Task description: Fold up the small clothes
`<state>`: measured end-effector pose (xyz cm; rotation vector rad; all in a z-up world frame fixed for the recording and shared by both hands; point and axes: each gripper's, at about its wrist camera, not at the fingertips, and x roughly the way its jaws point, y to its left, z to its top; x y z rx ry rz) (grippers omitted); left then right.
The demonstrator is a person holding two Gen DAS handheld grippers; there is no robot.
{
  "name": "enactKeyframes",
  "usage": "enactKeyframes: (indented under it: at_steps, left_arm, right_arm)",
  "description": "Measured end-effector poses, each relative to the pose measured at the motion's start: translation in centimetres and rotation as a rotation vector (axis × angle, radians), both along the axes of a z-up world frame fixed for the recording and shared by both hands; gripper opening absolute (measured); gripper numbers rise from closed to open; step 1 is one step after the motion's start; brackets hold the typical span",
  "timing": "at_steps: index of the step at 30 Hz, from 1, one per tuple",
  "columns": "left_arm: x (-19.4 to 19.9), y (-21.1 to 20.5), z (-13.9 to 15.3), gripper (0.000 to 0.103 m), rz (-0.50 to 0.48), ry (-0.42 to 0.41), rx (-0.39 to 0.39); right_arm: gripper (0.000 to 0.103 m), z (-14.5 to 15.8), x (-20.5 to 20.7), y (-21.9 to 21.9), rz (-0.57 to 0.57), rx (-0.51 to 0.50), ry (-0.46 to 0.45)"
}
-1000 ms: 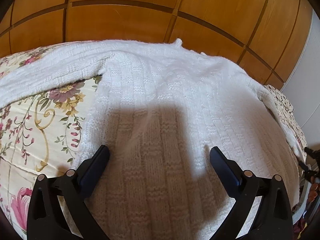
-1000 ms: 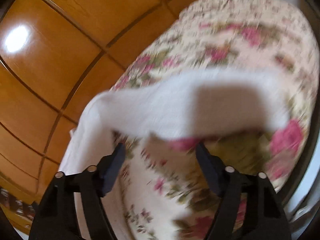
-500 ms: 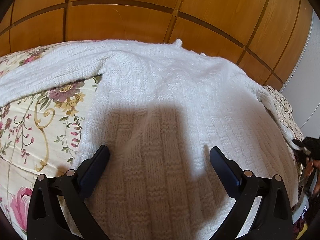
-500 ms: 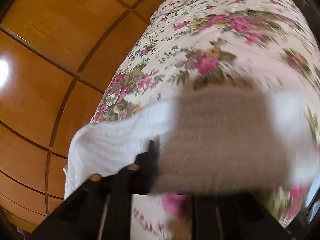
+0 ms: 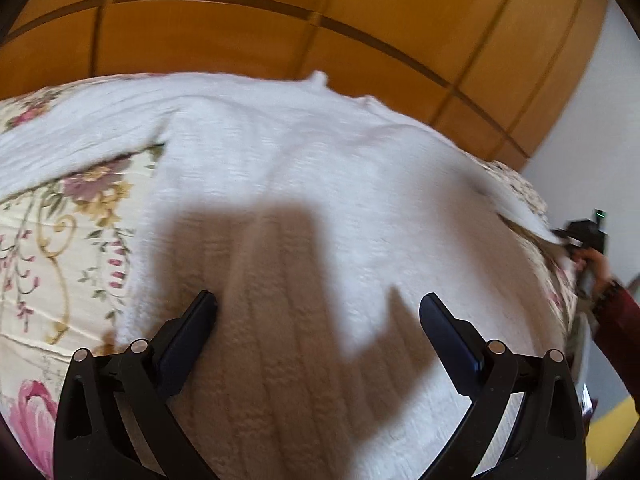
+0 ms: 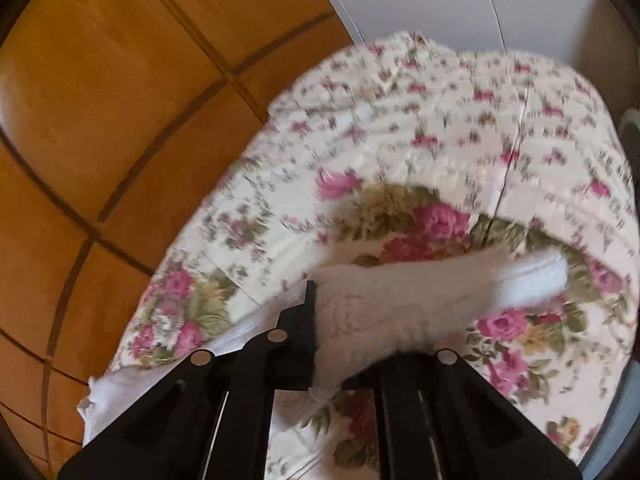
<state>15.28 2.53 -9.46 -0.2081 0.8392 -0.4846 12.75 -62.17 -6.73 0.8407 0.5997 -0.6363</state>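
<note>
The right tongs are clamped on a white knit sleeve — its cuff end sticks out to the right, lifted over the floral bedspread. Behind the bed stand orange wood panels with dark grooves — much is motion-blurred.

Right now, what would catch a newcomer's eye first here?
A big white sweater spread over a floral bedspread, filling the left view between the open left gripper. In the right view, the right gripper is shut on a sleeve, with a wooden wardrobe behind.
</note>
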Motion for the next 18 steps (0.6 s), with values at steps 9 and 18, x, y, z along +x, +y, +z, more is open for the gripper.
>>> enactKeyframes:
  at_steps: [9, 18]
  left_arm:
    - [0.0, -0.6, -0.3, 0.099, 0.008, -0.011, 0.020]
    - [-0.1, 1.0, -0.4, 0.099, 0.016, -0.020, -0.098]
  right_arm:
    - [0.006, 0.1, 2.1, 3.8, -0.017, -0.017, 0.043]
    - [0.006, 8.3, 10.2, 18.0, 0.321, -0.201, -0.098]
